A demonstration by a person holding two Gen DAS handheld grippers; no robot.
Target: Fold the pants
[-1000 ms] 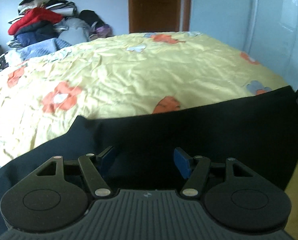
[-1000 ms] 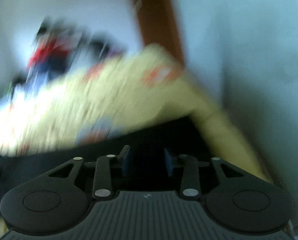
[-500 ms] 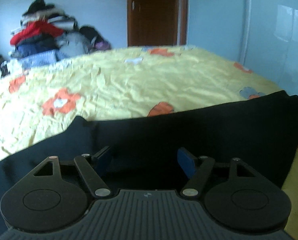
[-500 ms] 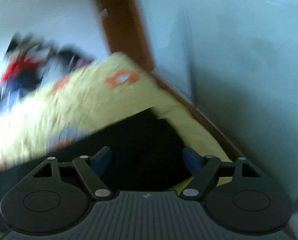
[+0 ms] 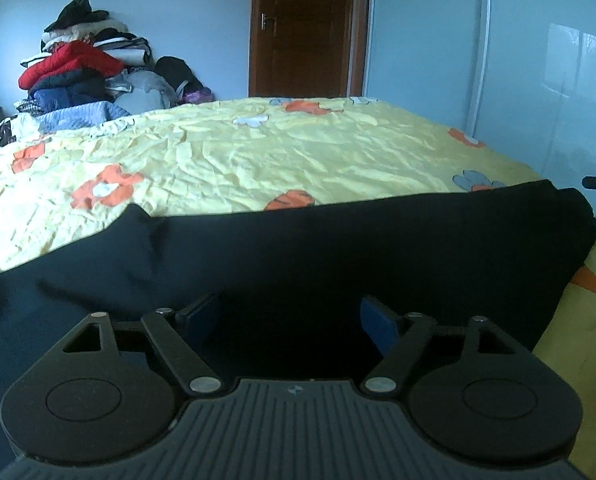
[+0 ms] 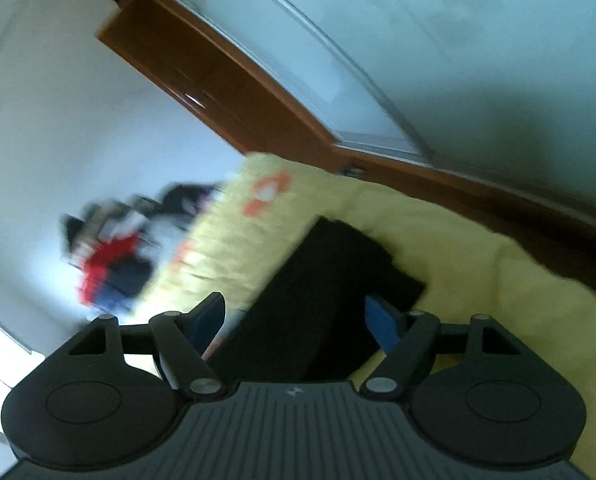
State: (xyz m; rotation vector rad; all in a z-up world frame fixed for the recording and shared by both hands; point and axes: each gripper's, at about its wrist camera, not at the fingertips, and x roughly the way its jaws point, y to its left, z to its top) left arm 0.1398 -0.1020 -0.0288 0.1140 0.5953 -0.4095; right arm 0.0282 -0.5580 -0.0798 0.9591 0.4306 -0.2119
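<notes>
The dark, near-black fabric pants [image 5: 338,248] lie flat across the near part of the bed, on a crumpled yellow bedspread with orange and grey flower prints [image 5: 257,156]. In the left wrist view they stretch as a wide band from the left edge to the right, where their end stops just short of the bed's right side; their near portion is hidden behind the body of the left hand-held gripper [image 5: 291,316], and the cloth is so dark that seams, folds and layers are hard to make out. The left hand-held gripper hovers low over the pants with its two blue-padded fingers [image 5: 378,322] spread well apart and nothing between them; whether the tips touch the cloth cannot be told. At the far right edge of that view a small black part pokes in, cut off by the frame and too little of it shows to identify. The right wrist view is tilted and smeared by motion blur: the right hand-held gripper [image 6: 293,316] also has its fingers wide apart, gripping nothing, above one narrow end of the pants [image 6: 330,288] that lies on the yellow bedspread [image 6: 478,272] near the bed's edge. Beyond the bed, at far left, a heap of mixed clothes with a red jacket on it [image 5: 81,76] stands against the pale wall, and a brown wooden door [image 5: 306,28] is shut behind the far side.
</notes>
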